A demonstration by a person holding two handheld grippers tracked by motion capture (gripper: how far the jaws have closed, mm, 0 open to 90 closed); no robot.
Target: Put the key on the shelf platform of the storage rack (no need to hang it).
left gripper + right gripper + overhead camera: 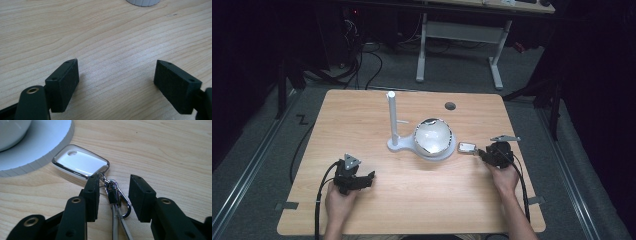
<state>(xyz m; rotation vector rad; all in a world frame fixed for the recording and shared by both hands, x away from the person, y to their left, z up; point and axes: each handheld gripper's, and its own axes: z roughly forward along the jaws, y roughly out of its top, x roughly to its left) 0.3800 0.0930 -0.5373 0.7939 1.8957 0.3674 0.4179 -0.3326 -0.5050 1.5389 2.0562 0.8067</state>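
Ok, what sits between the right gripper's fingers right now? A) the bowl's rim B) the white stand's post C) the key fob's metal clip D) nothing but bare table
C: in the right gripper view the metal clip of the key fob lies between the fingers, which are not yet touching it.

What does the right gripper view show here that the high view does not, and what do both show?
Right gripper view: a metal clasp on the key fob, lying between the right tongs, whose pads are not pressing it.

High view: the left tongs, open and apart from everything, the stand's upright post and the reflective bowl's top.

Both: the fob lying beside the white stand base on the wooden table.
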